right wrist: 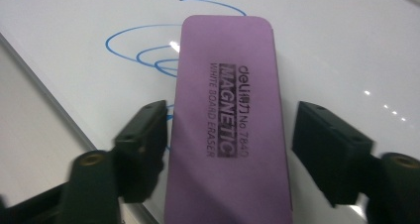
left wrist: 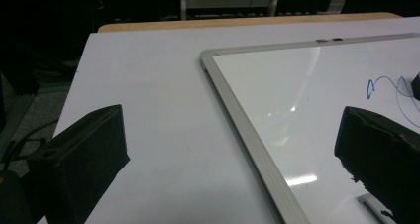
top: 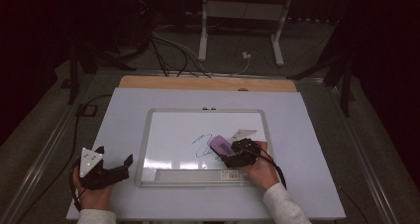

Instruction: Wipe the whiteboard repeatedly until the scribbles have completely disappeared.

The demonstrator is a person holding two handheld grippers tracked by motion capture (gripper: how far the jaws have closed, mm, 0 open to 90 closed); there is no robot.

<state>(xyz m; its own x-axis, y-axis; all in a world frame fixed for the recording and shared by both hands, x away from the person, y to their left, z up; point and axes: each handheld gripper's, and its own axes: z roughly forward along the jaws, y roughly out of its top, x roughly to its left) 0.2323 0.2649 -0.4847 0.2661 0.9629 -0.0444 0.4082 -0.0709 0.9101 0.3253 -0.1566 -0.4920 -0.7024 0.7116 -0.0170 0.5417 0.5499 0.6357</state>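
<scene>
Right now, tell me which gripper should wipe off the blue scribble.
Right. The right gripper already straddles the purple eraser lying on the blue scribble; the left gripper sits open off the whiteboard.

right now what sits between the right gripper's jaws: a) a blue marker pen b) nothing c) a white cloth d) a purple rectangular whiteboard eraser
d: in the right gripper view, the purple rectangular whiteboard eraser lies between the right gripper's spread jaws, over blue scribbles on the whiteboard.
</scene>
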